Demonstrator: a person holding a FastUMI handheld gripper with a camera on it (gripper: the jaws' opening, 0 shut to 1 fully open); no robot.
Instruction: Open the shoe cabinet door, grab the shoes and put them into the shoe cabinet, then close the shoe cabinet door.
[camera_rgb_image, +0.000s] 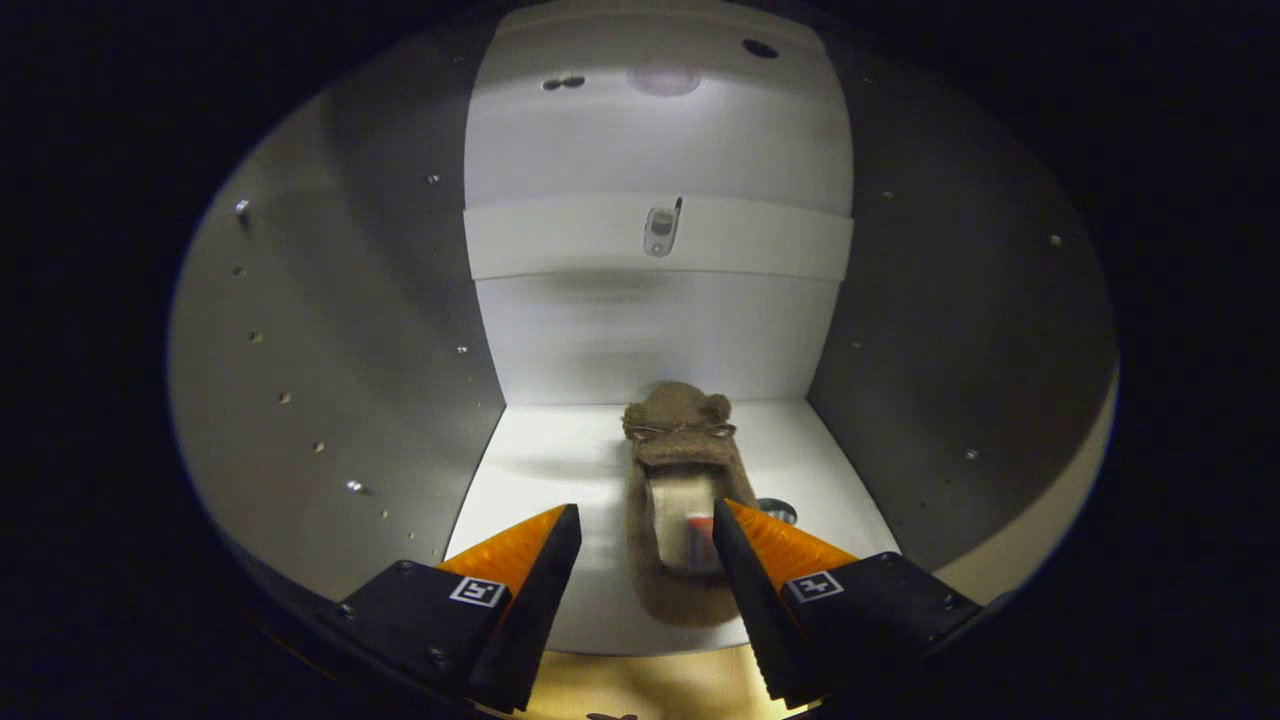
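A brown furry slipper (678, 470) lies on the white floor (560, 470) of the shoe cabinet, toe toward the back wall, with a small bow on top. My gripper (645, 520) is open. The slipper's heel end sits between my fingers, closer to the right finger (745, 540), which overlaps its edge. The left finger (545, 545) stands apart from the slipper with bare cabinet floor between them.
The cabinet's grey side walls (380, 330) rise on both sides, dotted with small pegs and screw holes. A white back panel (660, 330) carries a cross rail with a small metal fitting (662, 230). A wooden surface (640, 685) shows below the cabinet's front edge.
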